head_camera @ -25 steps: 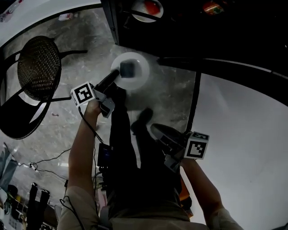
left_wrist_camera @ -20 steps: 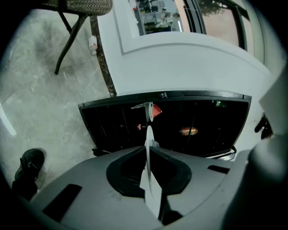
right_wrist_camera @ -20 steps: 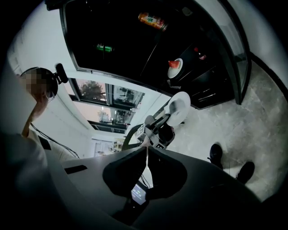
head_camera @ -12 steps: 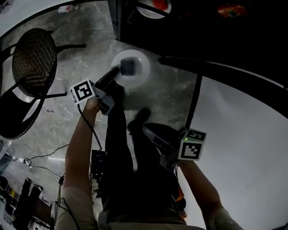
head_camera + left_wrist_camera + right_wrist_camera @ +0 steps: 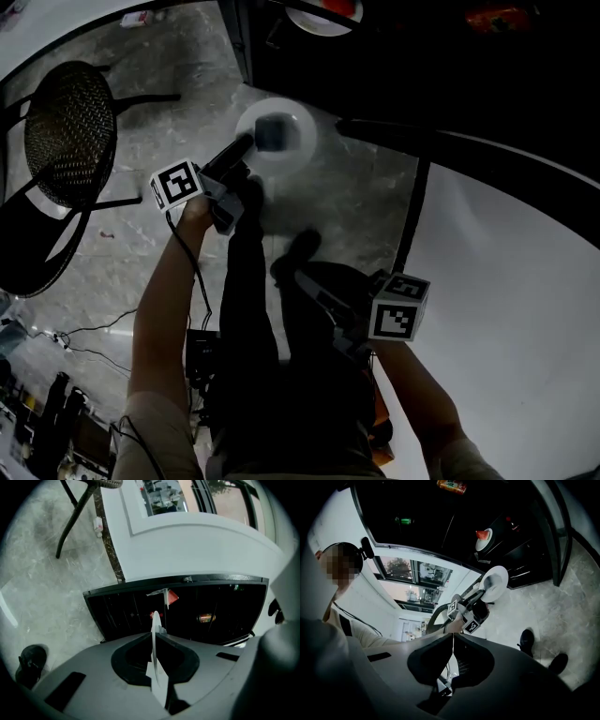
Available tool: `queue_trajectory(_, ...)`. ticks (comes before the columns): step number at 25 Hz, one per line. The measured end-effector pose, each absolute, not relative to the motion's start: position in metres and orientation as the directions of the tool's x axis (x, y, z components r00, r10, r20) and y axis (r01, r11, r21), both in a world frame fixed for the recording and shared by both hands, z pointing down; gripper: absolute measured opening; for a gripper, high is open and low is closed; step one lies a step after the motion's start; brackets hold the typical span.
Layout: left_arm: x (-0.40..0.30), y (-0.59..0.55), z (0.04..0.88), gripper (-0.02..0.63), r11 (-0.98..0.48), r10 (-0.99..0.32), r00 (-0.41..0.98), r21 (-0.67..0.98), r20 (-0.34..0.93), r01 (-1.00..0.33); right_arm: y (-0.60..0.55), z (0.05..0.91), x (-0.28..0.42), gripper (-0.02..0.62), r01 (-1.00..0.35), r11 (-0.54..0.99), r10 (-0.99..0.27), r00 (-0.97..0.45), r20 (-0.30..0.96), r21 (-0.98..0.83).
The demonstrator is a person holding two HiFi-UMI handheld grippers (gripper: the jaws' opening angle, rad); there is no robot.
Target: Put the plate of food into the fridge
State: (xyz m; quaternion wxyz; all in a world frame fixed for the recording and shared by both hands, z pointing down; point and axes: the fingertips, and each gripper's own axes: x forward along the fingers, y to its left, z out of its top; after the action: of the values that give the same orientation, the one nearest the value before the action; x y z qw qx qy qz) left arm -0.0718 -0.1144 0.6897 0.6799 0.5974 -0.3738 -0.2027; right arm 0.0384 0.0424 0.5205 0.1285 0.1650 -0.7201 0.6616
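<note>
A white plate hangs over the floor just in front of the open fridge, with my left gripper shut on its near rim. What lies on the plate is hidden behind the dark jaw tip. In the left gripper view the plate stands edge-on between the closed jaws of the left gripper, facing the dark shelves. My right gripper is lower, beside the fridge door, shut with nothing in it; in its own view the right gripper looks at the plate.
The white fridge door stands open at the right. Inside the fridge are a plate with red food, seen as a watermelon slice, and a can. A black mesh chair is at left. The person's shoes are below the plate.
The left gripper and plate have edged slightly toward the fridge opening. The right gripper has drifted a little left and rolled. Both stay shut.
</note>
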Motion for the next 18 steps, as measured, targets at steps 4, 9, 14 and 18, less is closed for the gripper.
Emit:
queue_trajectory(4, -0.065, -0.129, 0.693, 0.018, 0.174, -0.719, 0.645, 0.965, 0.259, -0.194, 0.042, 0.524, 0.044, 0.025, -0.397, 0.070, -0.089, -0.916, 0.391, -0.915)
queue_trajectory(9, -0.052, -0.136, 0.698, 0.018, 0.169, -0.734, 0.630, 0.966, 0.254, -0.194, 0.037, 0.534, 0.057, 0.025, -0.431, 0.101, -0.120, -0.900, 0.419, -0.897)
queue_trajectory(14, -0.044, -0.133, 0.716, 0.018, 0.207, -0.740, 0.611, 0.960, 0.281, -0.190, 0.020, 0.542, 0.064, 0.025, -0.452, 0.147, -0.143, -0.890, 0.433, -0.880)
queue_trajectory(18, -0.038, -0.135, 0.728, 0.018, 0.227, -0.722, 0.630, 0.958, 0.287, -0.176, 0.008, 0.548, 0.064, 0.025, -0.457, 0.207, -0.137, -0.889, 0.437, -0.865)
